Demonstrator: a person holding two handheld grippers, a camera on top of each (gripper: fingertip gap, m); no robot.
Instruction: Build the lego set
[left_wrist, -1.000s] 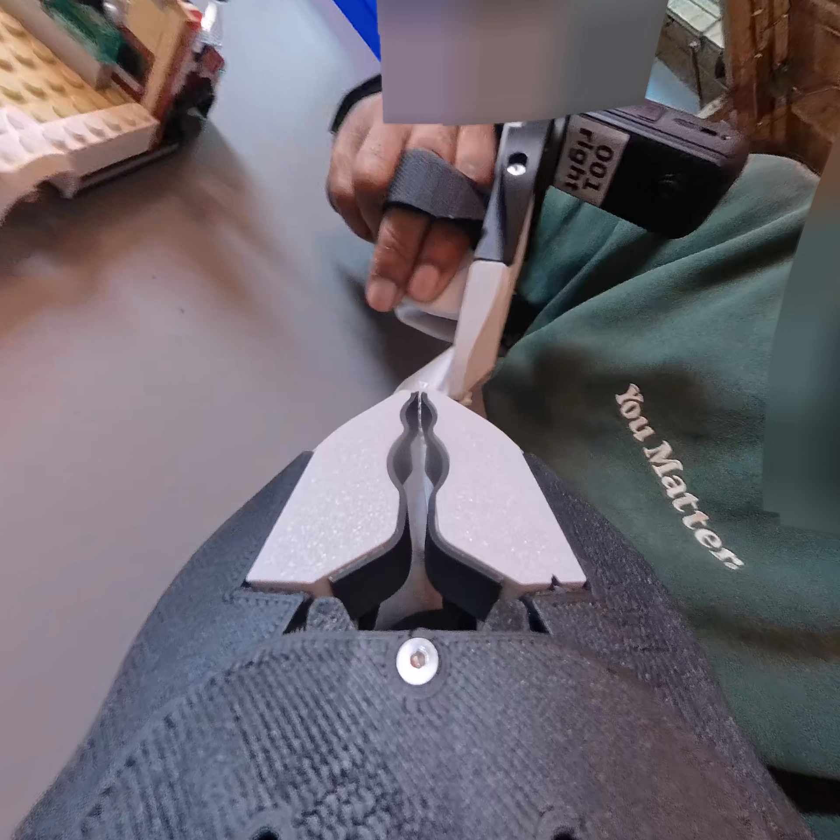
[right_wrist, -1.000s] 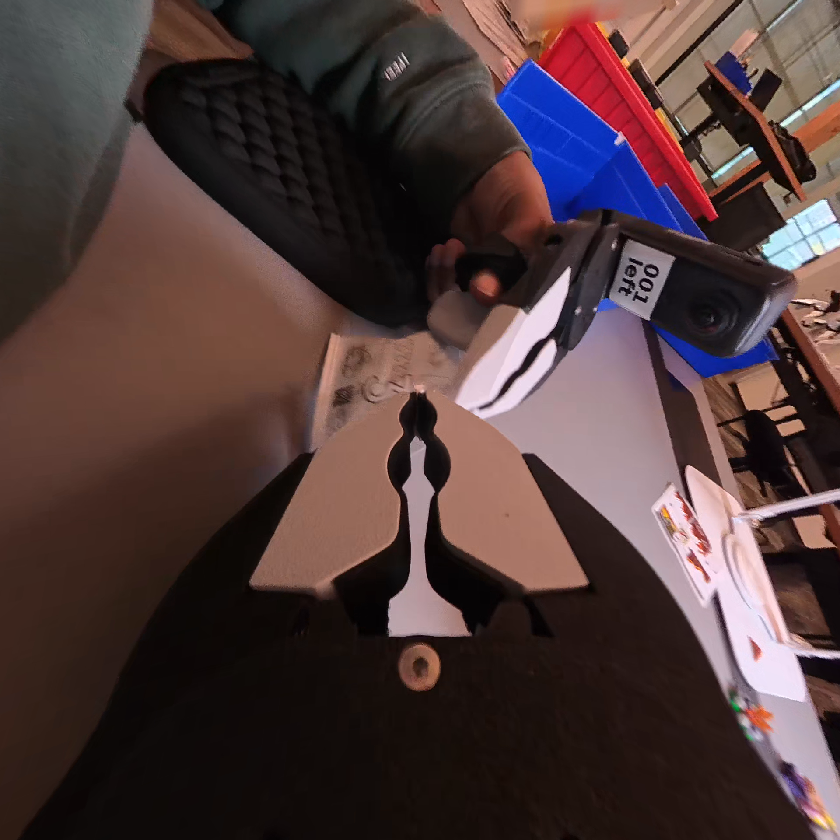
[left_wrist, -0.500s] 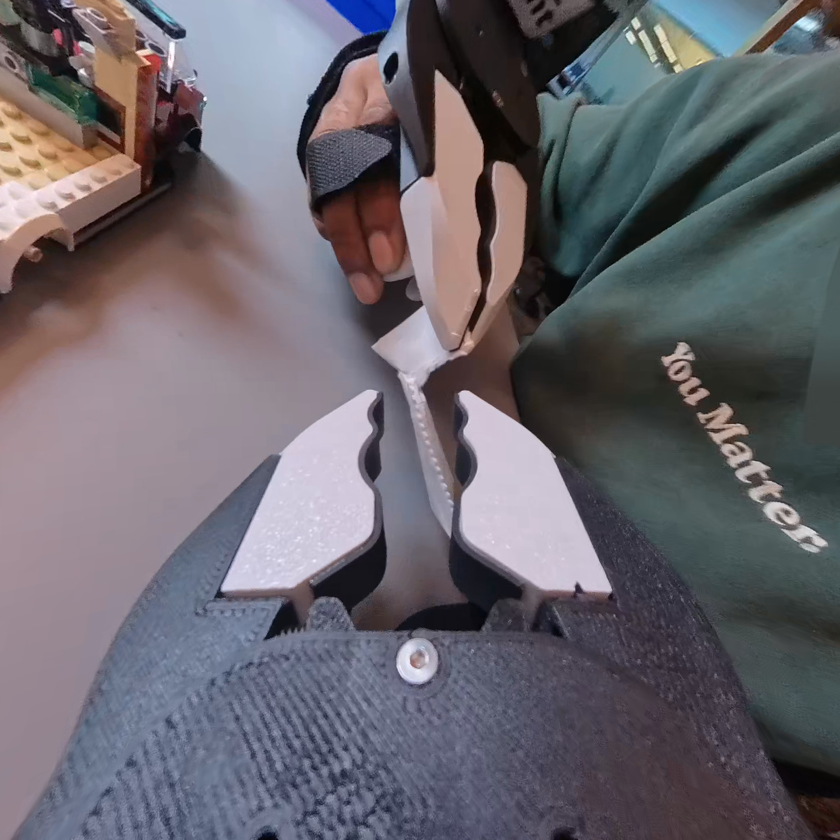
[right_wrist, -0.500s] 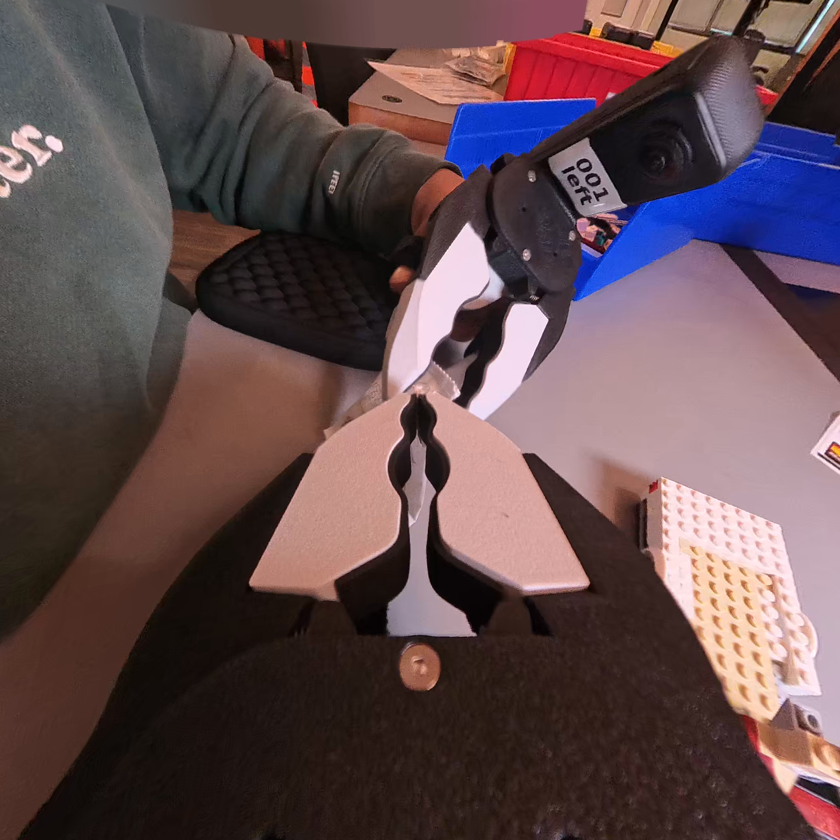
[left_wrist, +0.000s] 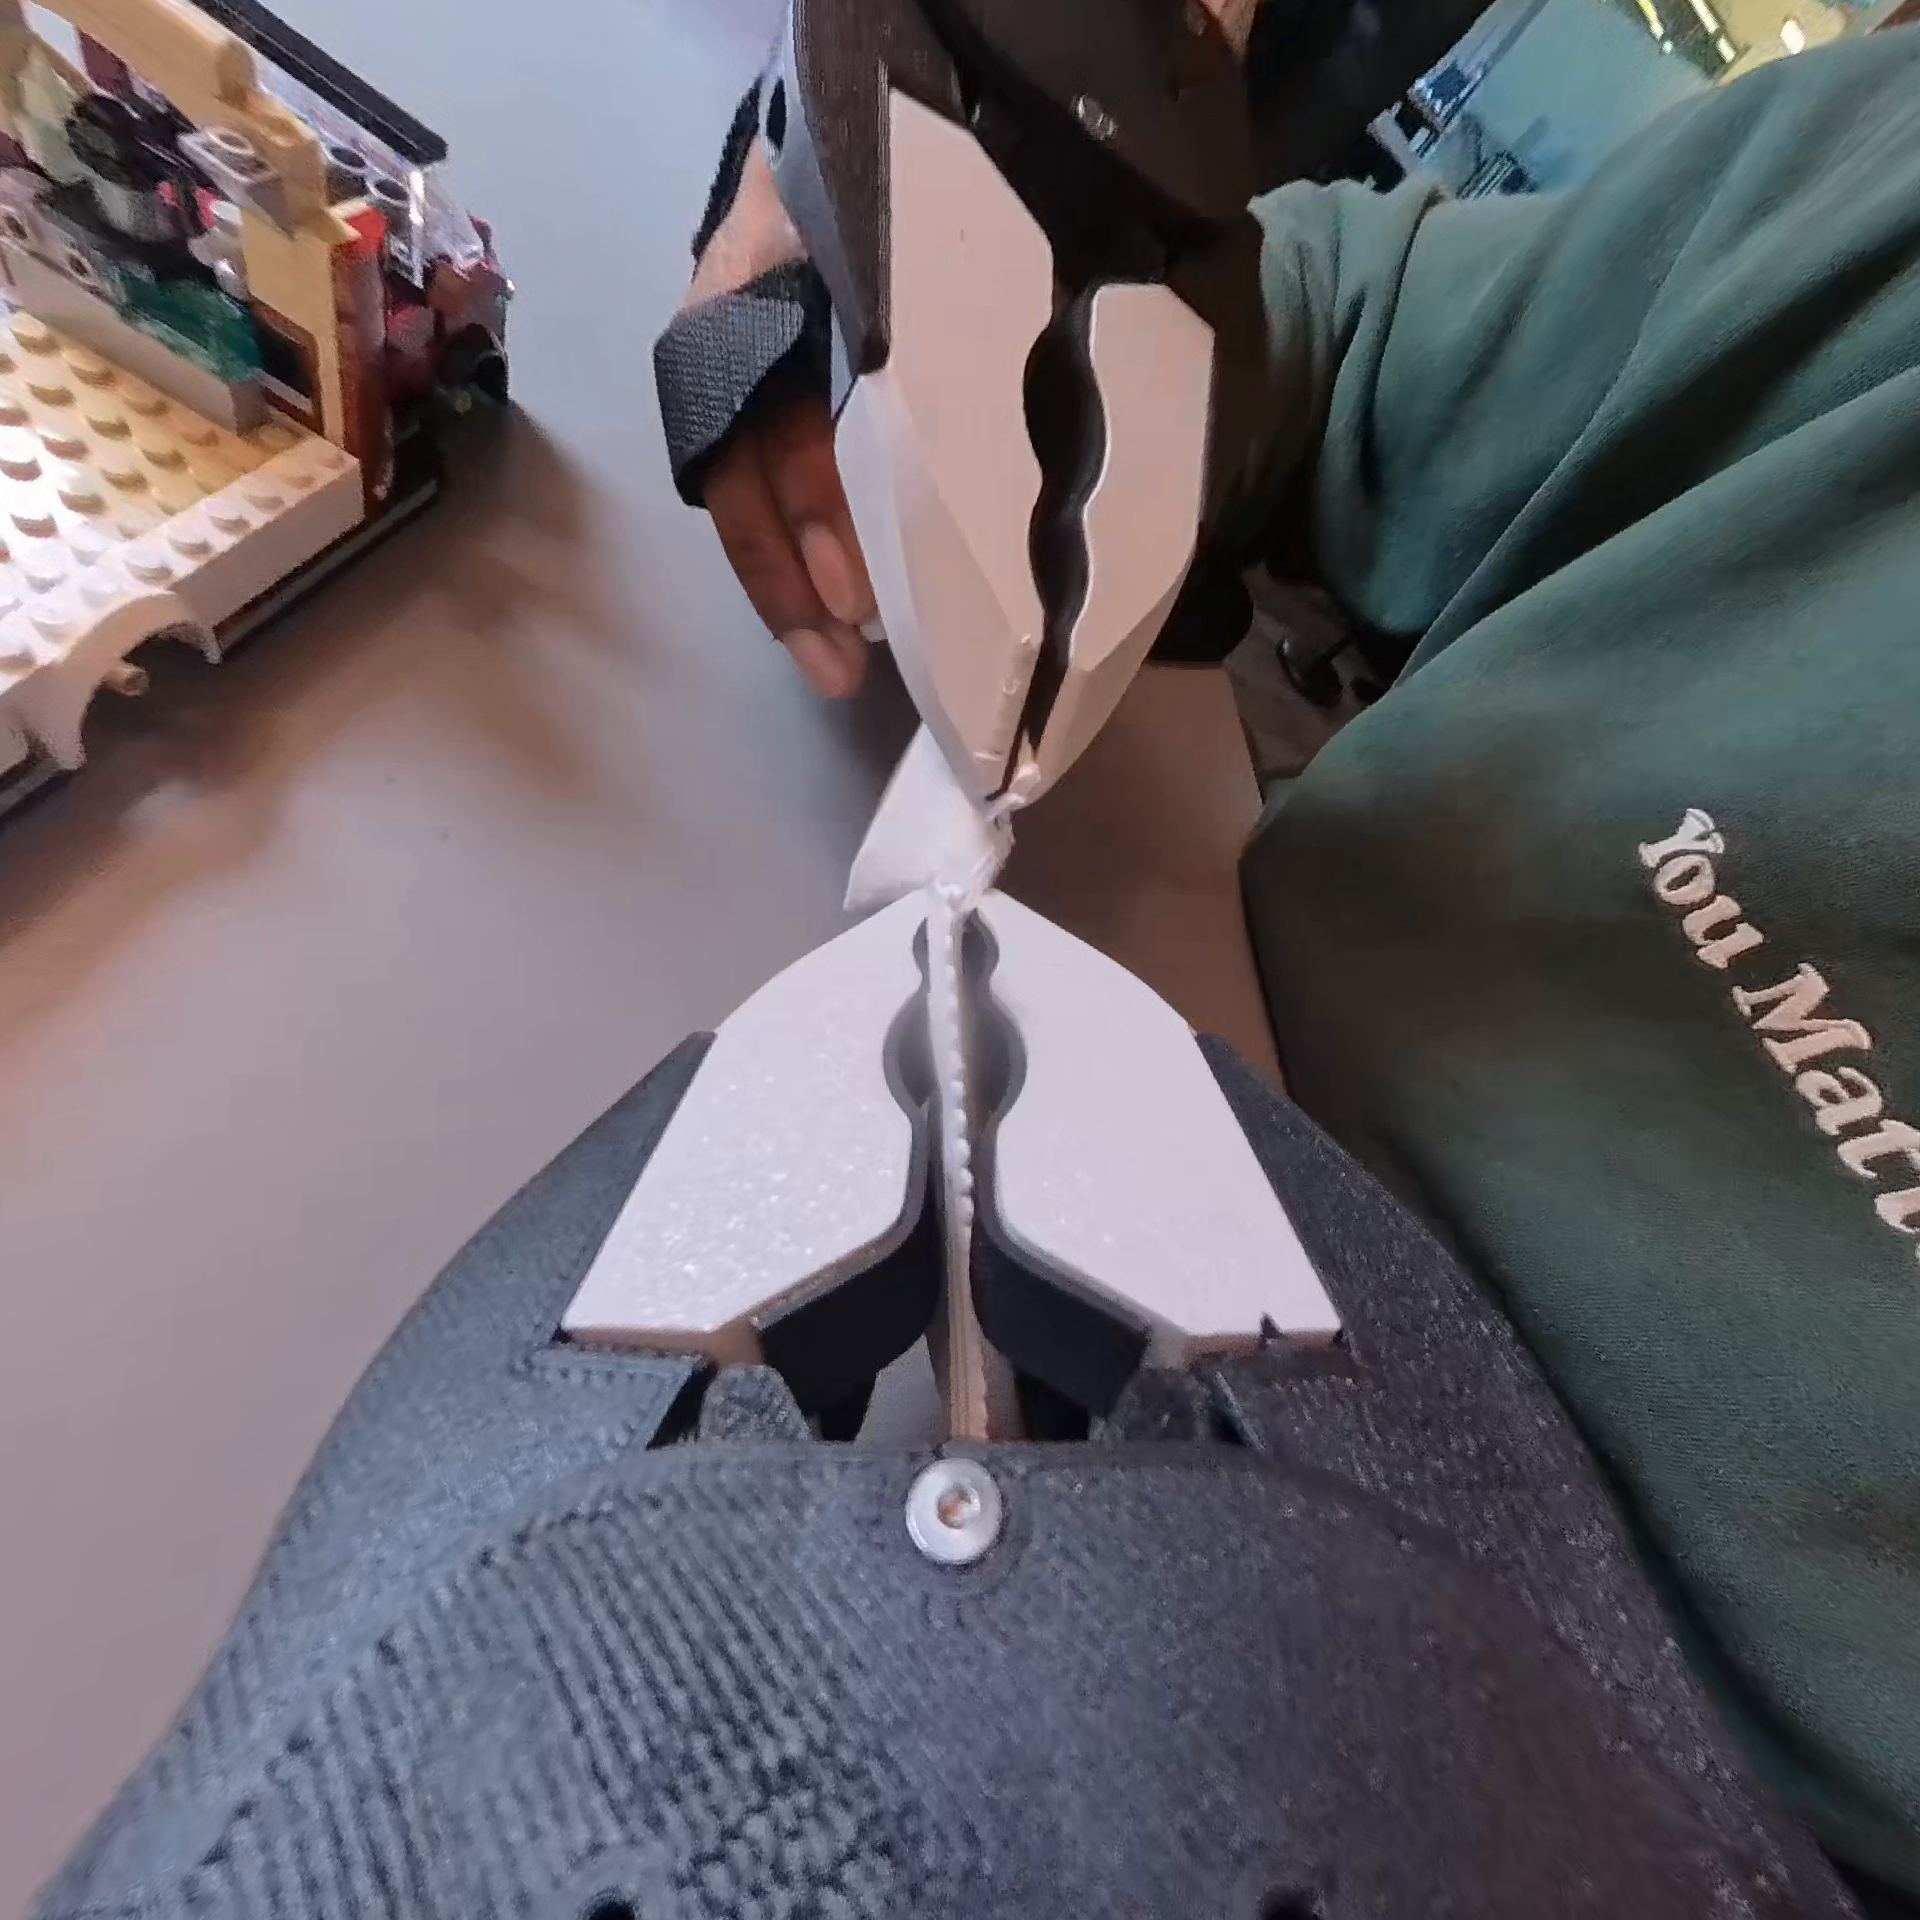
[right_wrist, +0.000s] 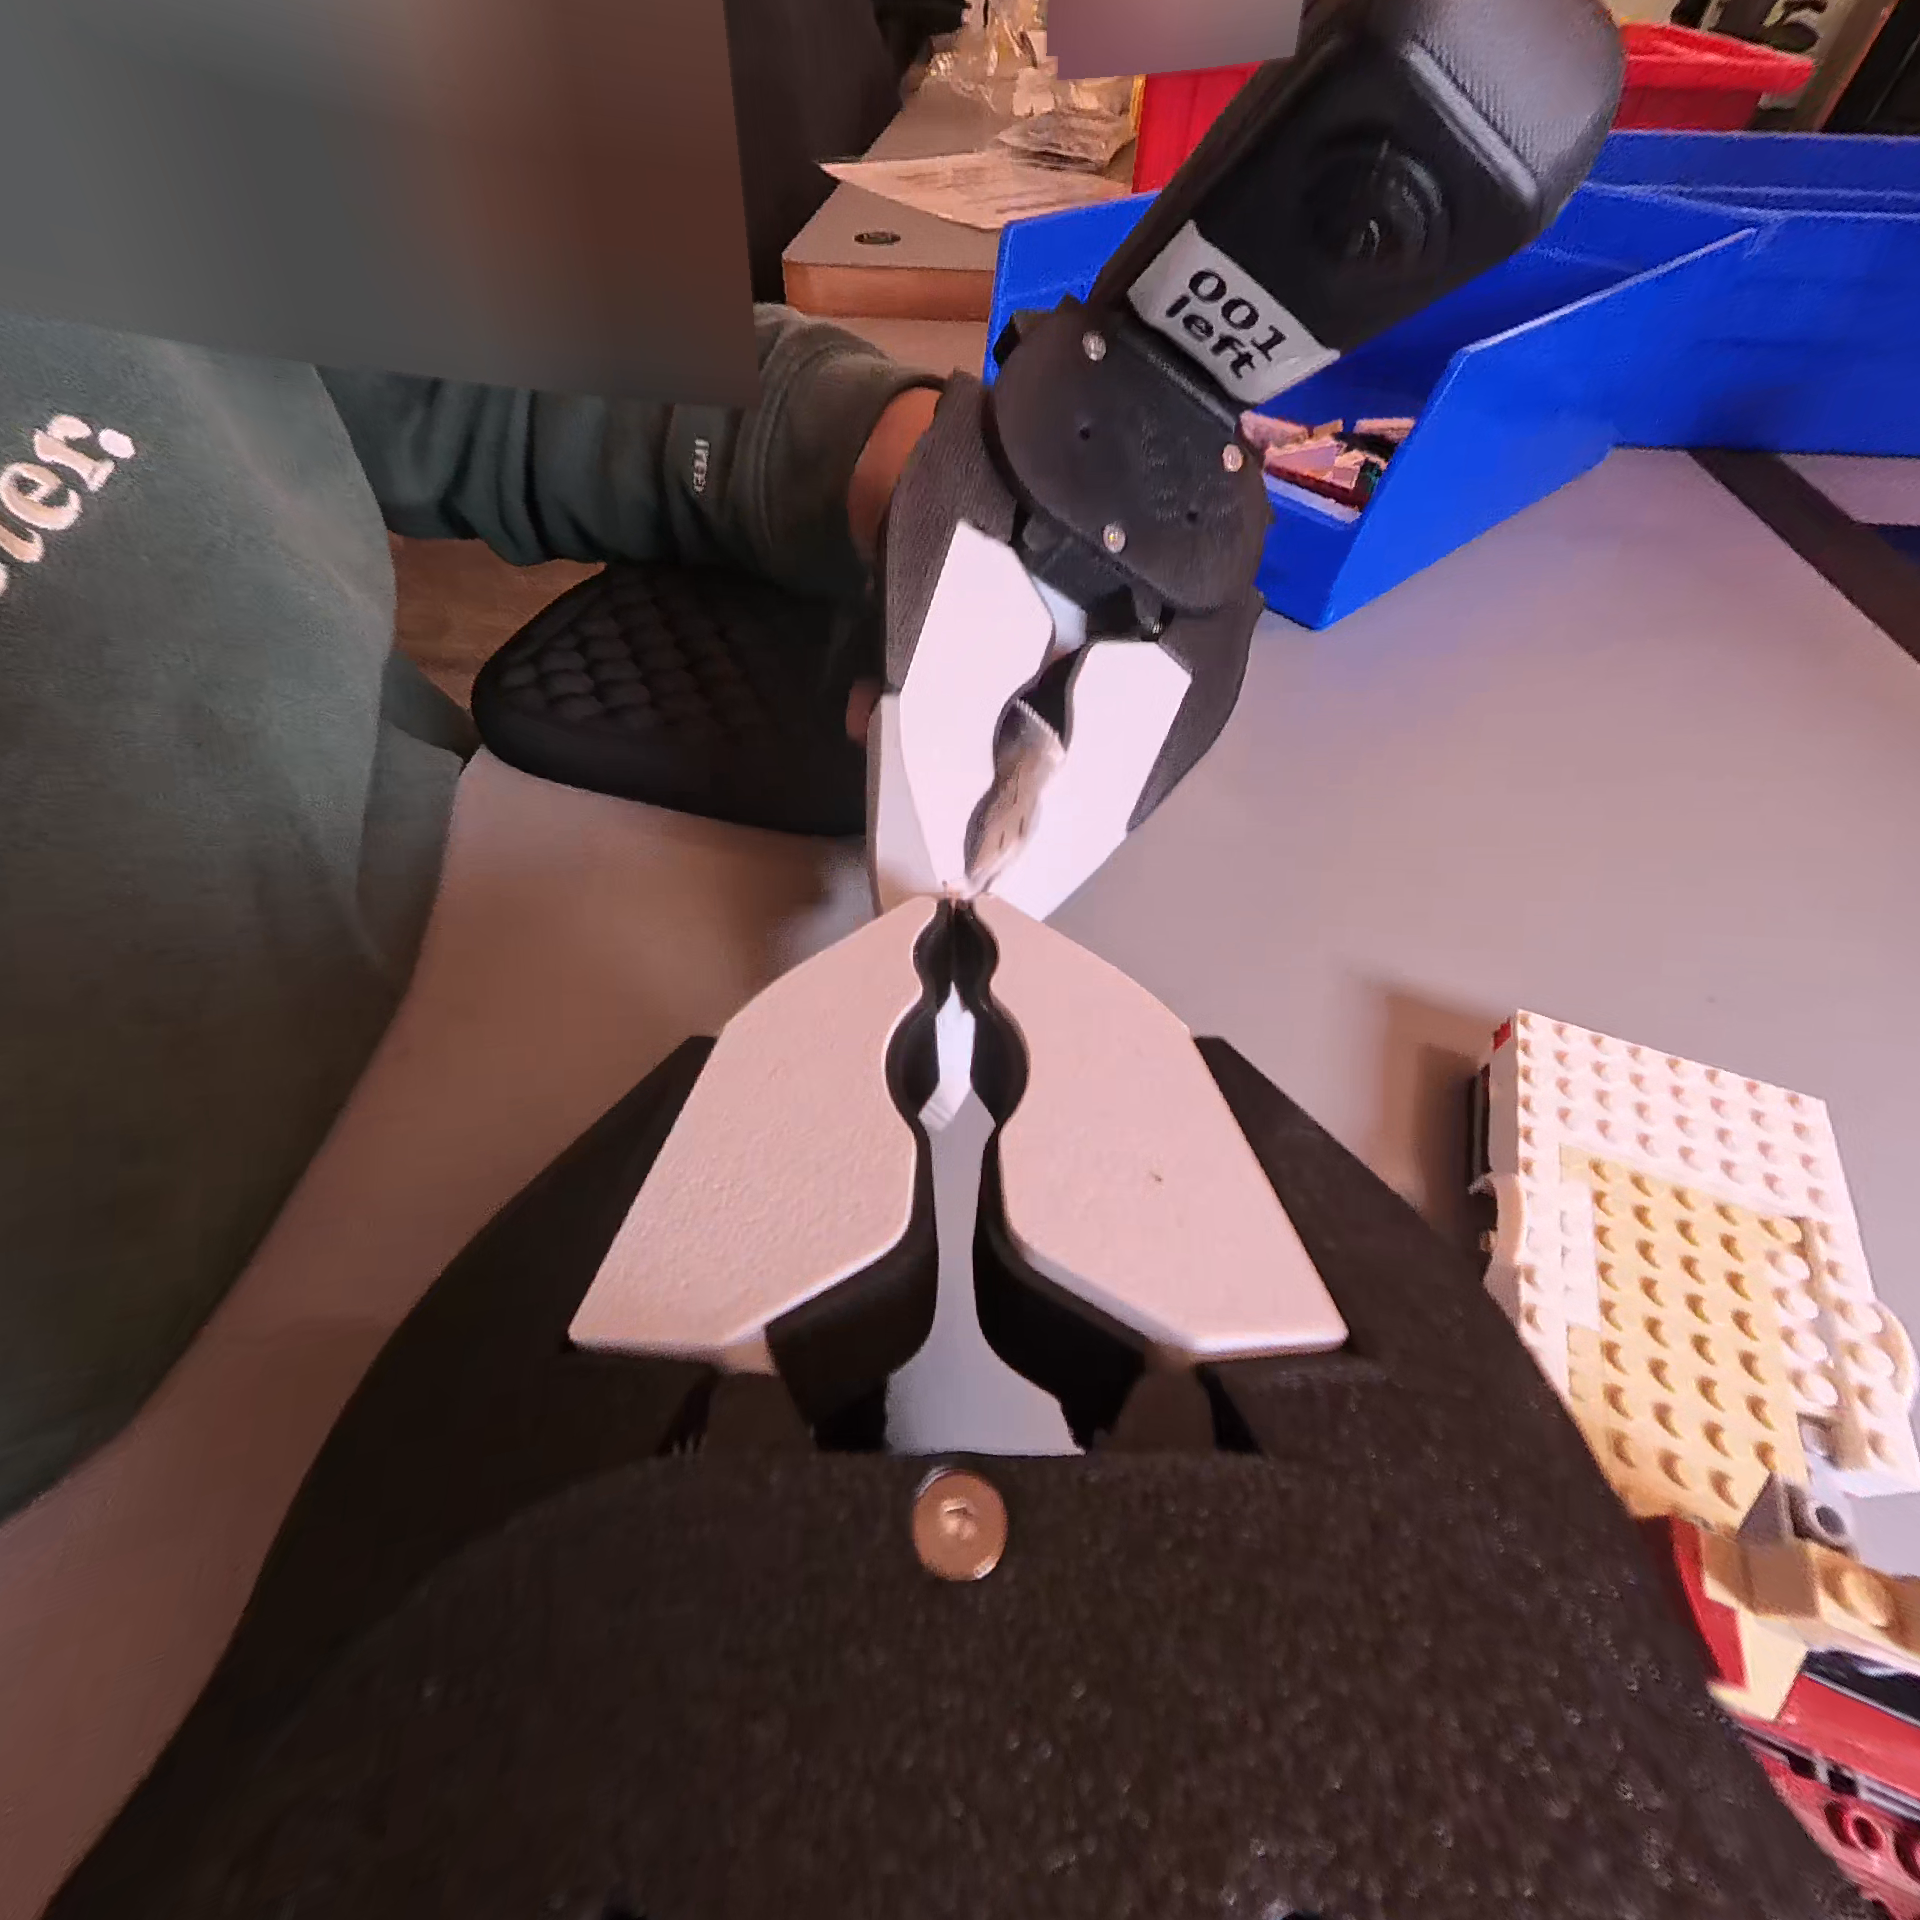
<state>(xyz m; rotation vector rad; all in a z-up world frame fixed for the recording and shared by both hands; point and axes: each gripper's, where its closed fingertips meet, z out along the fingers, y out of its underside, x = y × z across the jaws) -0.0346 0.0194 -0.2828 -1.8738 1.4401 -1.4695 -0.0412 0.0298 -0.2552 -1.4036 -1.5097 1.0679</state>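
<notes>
Tongs meet tip to tip: we clamp our left gripper (left_wrist: 961, 914) and right gripper (right_wrist: 951, 914) on opposite ends of a white bag (left_wrist: 914, 831), likely to tear it open, lego build (right_wrist: 1662, 1247) beside the right tips.

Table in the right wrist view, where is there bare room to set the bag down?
Bare grey table lies between the blue bin and the lego build. The lower right is crowded with the build; both hand-held grippers pinch the white bag above the near edge.
</notes>
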